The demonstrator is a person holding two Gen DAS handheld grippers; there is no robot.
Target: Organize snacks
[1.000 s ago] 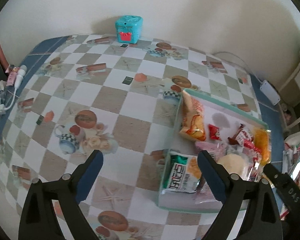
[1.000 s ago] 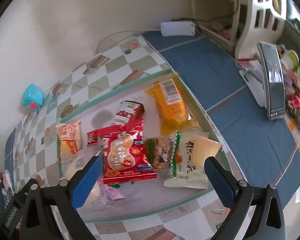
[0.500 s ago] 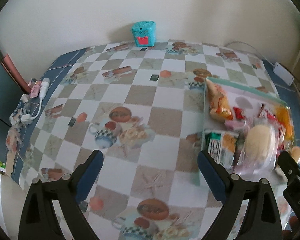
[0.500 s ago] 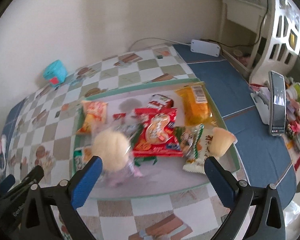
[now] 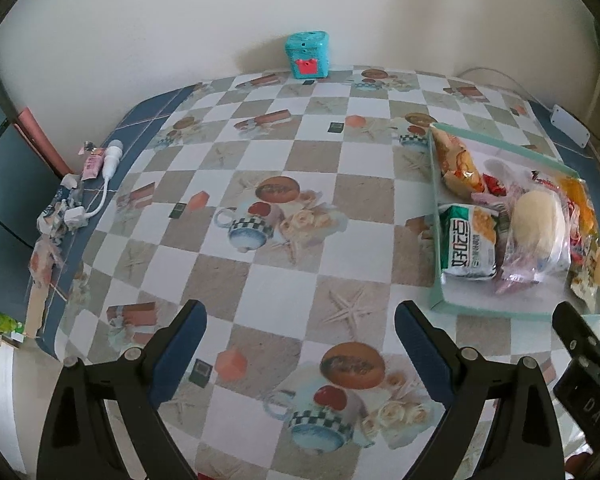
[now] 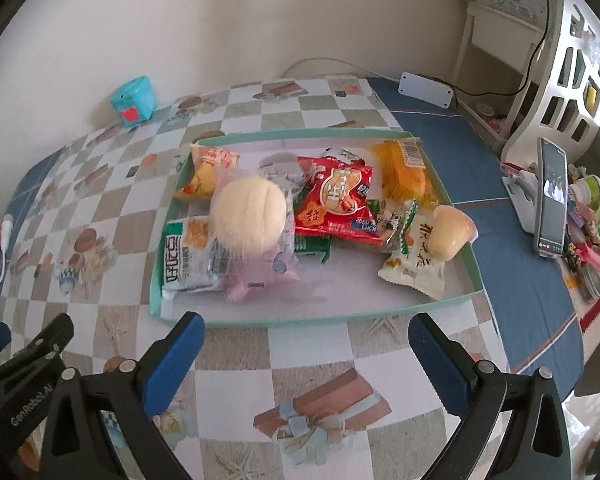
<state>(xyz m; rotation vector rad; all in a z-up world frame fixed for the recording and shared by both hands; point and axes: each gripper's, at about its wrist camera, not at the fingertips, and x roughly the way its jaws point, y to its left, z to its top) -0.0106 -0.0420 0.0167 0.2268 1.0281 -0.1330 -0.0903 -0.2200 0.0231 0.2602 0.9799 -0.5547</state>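
Right now both of your tools are empty: the left gripper [image 5: 300,336] hangs wide open over the checkered, picture-printed tablecloth [image 5: 260,152], and the right gripper [image 6: 306,344] is just as wide open at the near rim of the shallow mint-green tray [image 6: 312,318]. The snacks lie jumbled inside the tray: a pale round bun in a clear wrapper [image 6: 249,213], a red crinkly packet [image 6: 336,200], a small yellowish jelly cup [image 6: 450,230]. You appear to be between picks; next, I'd judge, you choose one item and reach in from above.
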